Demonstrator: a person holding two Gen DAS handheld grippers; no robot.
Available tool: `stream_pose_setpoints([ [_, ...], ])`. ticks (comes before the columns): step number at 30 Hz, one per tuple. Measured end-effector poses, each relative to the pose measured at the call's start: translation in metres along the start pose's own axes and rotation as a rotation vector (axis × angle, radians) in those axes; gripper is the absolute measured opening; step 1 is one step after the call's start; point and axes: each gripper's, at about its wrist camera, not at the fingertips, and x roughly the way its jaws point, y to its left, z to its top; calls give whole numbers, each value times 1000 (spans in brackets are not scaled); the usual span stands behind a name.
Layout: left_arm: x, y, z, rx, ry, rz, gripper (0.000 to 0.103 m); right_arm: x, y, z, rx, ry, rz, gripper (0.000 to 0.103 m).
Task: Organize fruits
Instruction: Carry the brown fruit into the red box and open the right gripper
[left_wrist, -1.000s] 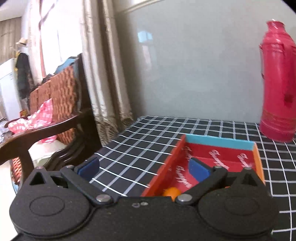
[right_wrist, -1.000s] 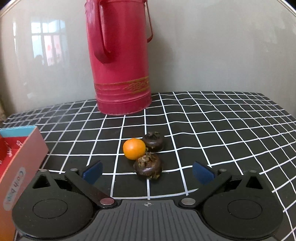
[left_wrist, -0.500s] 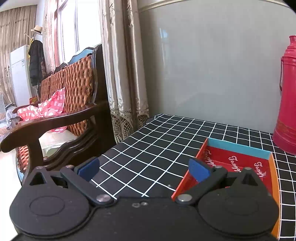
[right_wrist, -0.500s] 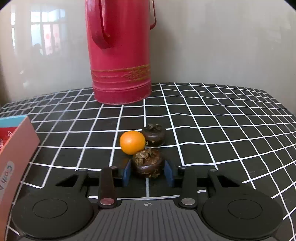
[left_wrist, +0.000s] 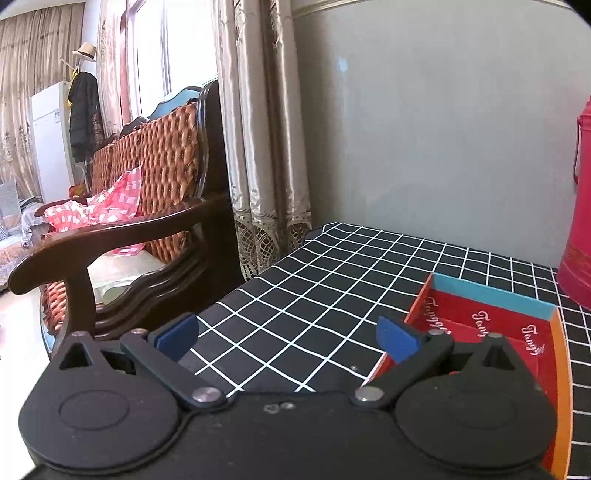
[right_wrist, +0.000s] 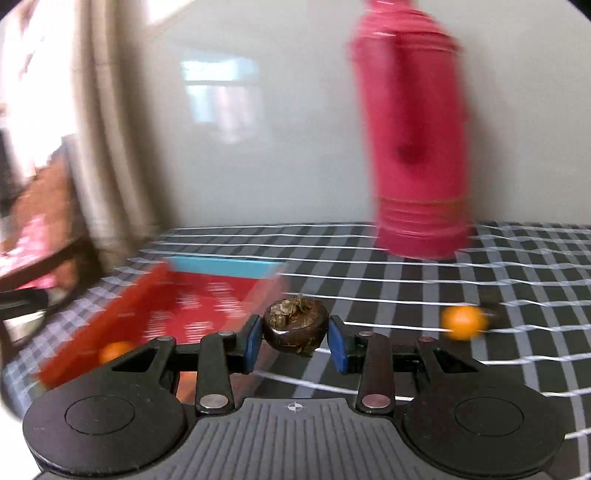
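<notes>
Dark brown mangosteen (right_wrist: 295, 329) pinched between blue pads (right_wrist: 253, 341) of right gripper (right_wrist: 295, 341), held above bench (right_wrist: 517, 288) just right of red box (right_wrist: 162, 314). Right view blurred. Judgement: carry over box wall, lower near small orange (right_wrist: 115, 350) inside, release low to avoid bounce. Second orange (right_wrist: 461, 322) waits on bench beside red thermos (right_wrist: 413, 147). Left gripper (left_wrist: 288, 338) jaws spread, empty, near box.
</notes>
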Motion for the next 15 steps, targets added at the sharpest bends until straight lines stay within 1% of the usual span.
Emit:
stream_pose_setpoints([
  [2, 1, 0, 0, 5, 2, 2, 97, 1, 18, -3, -54, 6, 61, 39],
  [6, 0, 0, -1, 8, 4, 4, 97, 6, 48, -9, -129, 28, 138, 39],
  [11, 0, -3, -2, 18, 0, 3, 97, 8, 68, -20, -183, 49, 173, 39],
  [12, 0, -3, -2, 19, 0, 3, 97, 16, 67, -19, -190, 61, 180, 40],
  [13, 1, -4, -2, 20, 1, 4, 97, 16, 68, -21, -201, 67, 185, 54],
  [14, 1, -4, -2, 19, 2, 4, 97, 23, 68, -19, -210, 65, 176, 80],
  [15, 1, -5, -2, 16, 4, 1, 97, 20, 70, -20, -220, 44, 181, 89],
])
